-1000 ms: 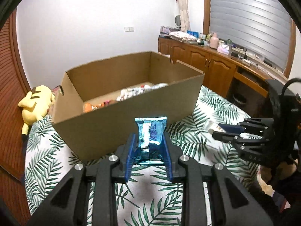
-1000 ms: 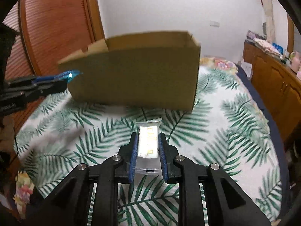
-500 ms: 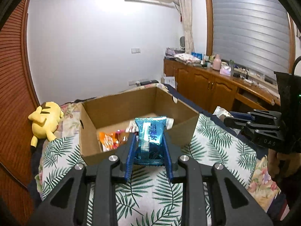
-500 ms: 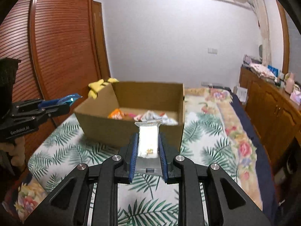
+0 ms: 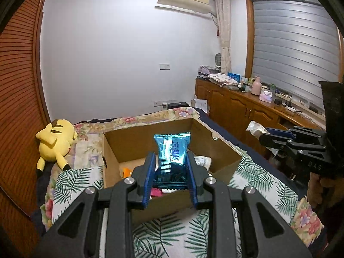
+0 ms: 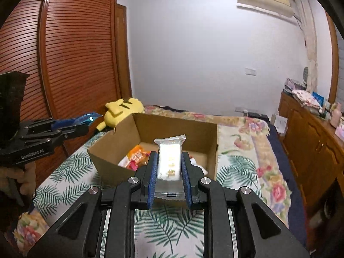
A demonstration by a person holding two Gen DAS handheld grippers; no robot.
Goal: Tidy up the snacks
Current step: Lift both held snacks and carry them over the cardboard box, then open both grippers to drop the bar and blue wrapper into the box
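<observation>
Your left gripper [image 5: 171, 169] is clamped on a blue snack packet [image 5: 172, 150], its two blue pads pressed against the packet's sides. The packet stands upright between them, its top edge clear of the fingertips. In the left wrist view it sits in front of the open cardboard box [image 5: 137, 144], raised above the near wall.

Your right gripper [image 6: 168, 169] is closed in the same way on a white snack packet [image 6: 169, 159], also upright, and it too is held up over the near edge of the box. From the left wrist view you can see that right gripper off to the side [image 5: 277, 138] with the white packet's end poking out past its tips.

The box rests on a bed cover [image 6: 71, 182] printed with green leaves. Inside it lie several snacks already: an orange packet [image 6: 136, 153] and some white wrappers, though they are partly hidden behind the grippers and hard to count. A yellow plush toy [image 5: 56, 138] lies on the bed beyond the box's far left corner.
</observation>
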